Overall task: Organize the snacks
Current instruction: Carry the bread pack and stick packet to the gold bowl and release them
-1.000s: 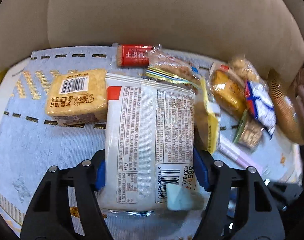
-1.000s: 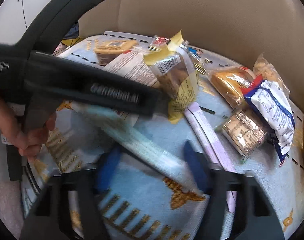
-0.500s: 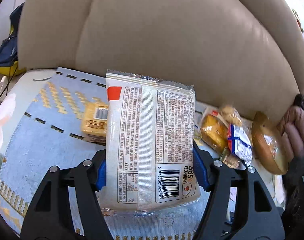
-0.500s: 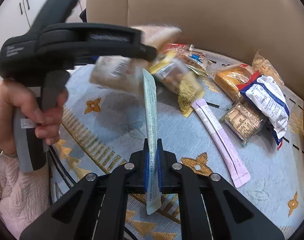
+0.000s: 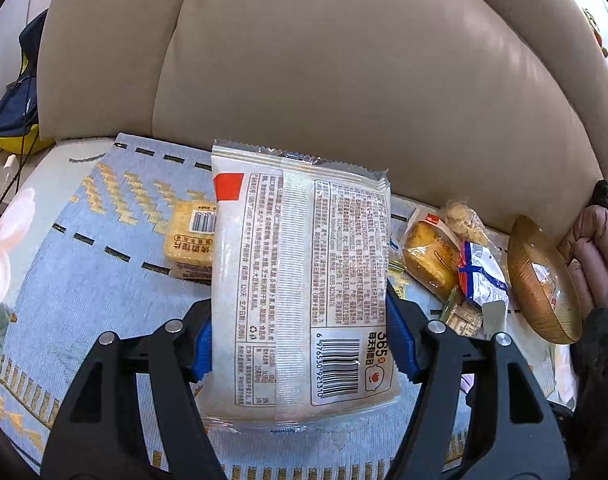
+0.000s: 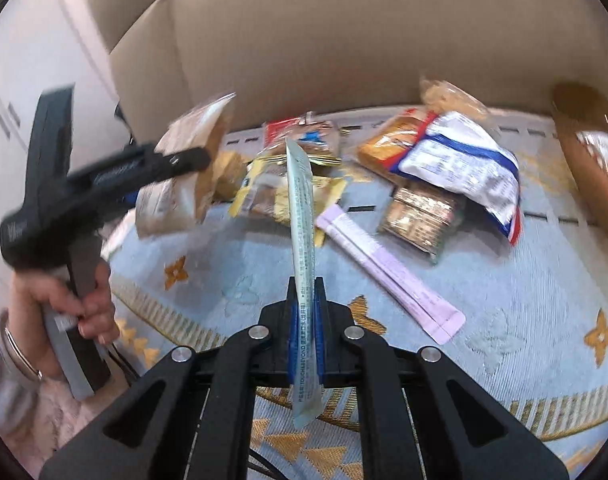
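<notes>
My left gripper [image 5: 301, 344] is shut on a wide white bread packet [image 5: 299, 272], its printed back and barcode facing the camera, lifted above the blue mat [image 5: 83, 292]. In the right wrist view the same packet [image 6: 183, 176] hangs at the left in the left gripper [image 6: 201, 156], held by a person's hand [image 6: 83, 304]. My right gripper [image 6: 306, 316] is shut on a thin pale blue stick sachet [image 6: 304, 240] that stands up edge-on between the blue pads. A pink stick sachet [image 6: 384, 268] lies flat on the mat to its right.
A yellow cracker pack [image 5: 189, 236] lies behind the bread packet. A pile of snacks lies at the back: a blue-white bag [image 6: 464, 168], an orange bun pack [image 6: 388, 140], a clear biscuit pack [image 6: 420, 212], a yellow wrapper [image 6: 271, 192]. A brown bowl [image 5: 544, 280] stands right. Beige sofa backrest [image 5: 344, 80] behind.
The left gripper lifted the bread packet off the mat and tilted upward. The right gripper closed on the pale blue sachet, raised it and rolled, so the sachet now stands upright.
</notes>
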`<state>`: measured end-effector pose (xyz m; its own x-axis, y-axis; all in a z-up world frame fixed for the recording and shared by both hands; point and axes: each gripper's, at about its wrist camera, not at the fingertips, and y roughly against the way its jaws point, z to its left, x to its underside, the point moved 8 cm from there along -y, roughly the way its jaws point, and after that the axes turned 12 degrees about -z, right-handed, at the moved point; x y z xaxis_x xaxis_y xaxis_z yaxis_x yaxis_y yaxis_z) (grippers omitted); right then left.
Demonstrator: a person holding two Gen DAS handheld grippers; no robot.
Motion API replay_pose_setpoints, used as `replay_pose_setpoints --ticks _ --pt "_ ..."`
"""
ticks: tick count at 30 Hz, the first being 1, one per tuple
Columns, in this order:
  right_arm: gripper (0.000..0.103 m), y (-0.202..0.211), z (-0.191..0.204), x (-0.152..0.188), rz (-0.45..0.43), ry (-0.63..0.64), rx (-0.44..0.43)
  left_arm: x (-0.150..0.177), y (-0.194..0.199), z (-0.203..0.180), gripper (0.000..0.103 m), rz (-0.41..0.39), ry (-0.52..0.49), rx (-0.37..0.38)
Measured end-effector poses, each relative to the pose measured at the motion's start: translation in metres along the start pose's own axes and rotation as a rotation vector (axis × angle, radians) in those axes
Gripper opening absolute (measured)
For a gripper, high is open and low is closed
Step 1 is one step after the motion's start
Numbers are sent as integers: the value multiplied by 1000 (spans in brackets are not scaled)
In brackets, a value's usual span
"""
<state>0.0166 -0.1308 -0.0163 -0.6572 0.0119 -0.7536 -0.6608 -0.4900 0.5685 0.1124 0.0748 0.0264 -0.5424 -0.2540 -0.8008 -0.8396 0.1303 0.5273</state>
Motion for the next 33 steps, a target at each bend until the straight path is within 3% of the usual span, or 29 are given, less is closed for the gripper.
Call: replay_pose_setpoints --ticks 5,16,27,33 --pt "6 -4 -15 1 -7 -71 30 1 -2 -2 68 8 -19 5" --pt "6 -7 10 7 -17 -24 20 2 -2 -4 68 -3 -64 -1" --pt "6 10 -5 -18 -122 -78 31 0 1 -24 68 -45 -180 2" --pt "6 20 -13 -39 -189 -43 60 -9 7 -37 68 -76 -219 3"
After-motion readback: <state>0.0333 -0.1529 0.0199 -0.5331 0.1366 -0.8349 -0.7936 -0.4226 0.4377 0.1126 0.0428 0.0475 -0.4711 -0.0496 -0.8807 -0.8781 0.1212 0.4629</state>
